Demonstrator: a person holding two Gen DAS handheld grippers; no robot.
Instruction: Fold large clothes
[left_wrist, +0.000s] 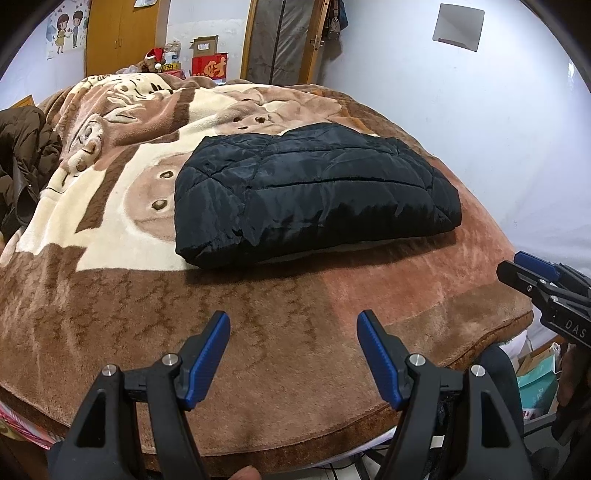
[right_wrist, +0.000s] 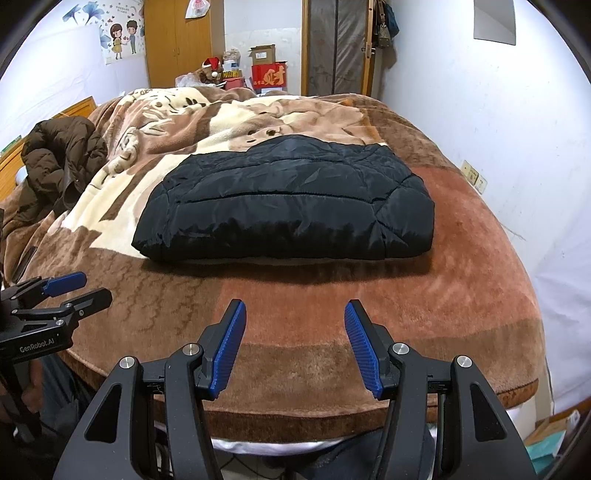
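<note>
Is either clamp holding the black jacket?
No, the black jacket lies folded on the blanket, beyond both open clamps.

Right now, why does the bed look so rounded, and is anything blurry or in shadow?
Left wrist view: the fisheye lens bulges the blanket and darkens the corners; the black jacket is sharp, with slight sheen. Right wrist view: same curving; the jacket casts a soft shadow on the blanket in front of it; nothing looks blurred.
</note>
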